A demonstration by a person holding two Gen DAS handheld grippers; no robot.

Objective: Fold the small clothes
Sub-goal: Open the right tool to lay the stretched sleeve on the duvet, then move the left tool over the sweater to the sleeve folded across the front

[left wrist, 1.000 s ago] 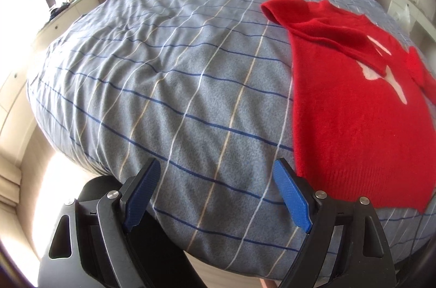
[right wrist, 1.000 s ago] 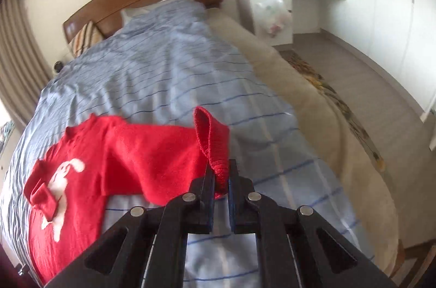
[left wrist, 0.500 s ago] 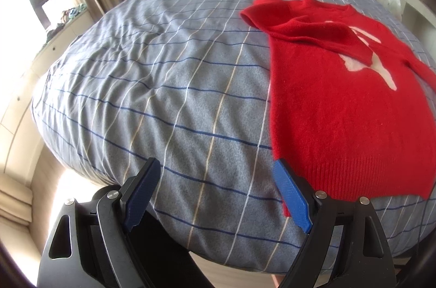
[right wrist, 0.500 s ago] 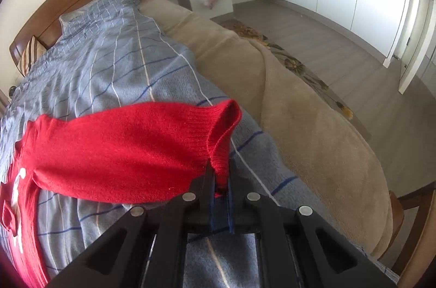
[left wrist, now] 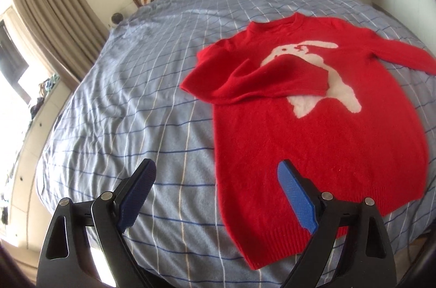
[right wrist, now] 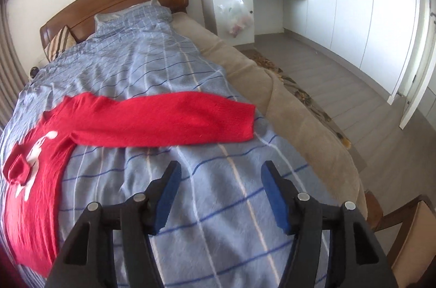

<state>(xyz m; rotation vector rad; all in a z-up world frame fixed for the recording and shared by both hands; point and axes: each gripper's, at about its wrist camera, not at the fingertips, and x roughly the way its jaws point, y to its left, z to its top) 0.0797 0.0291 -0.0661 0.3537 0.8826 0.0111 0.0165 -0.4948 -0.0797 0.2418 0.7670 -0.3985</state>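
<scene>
Both grippers stand empty, jaws apart, the right gripper [right wrist: 220,195] having just opened — its sleeve [right wrist: 174,122] lies ahead near the bed edge [right wrist: 294,124] and may slip; left gripper [left wrist: 215,198] could snag the sweater hem [left wrist: 275,241].

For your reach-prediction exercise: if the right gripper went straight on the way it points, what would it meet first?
Probably the blue checked bedcover; the red sweater's sleeve lies just beyond the open right gripper.

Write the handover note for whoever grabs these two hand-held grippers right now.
Left hand-held gripper: open, empty, above the red sweater hem.
Right hand-held gripper: jaws just opened, nothing between them; its sleeve lies stretched out flat on the blue checked duvet.
Done: sweater spread face up; other sleeve already folded across the chest.
Left: fold the outstretched sleeve in, then fold the body.
</scene>
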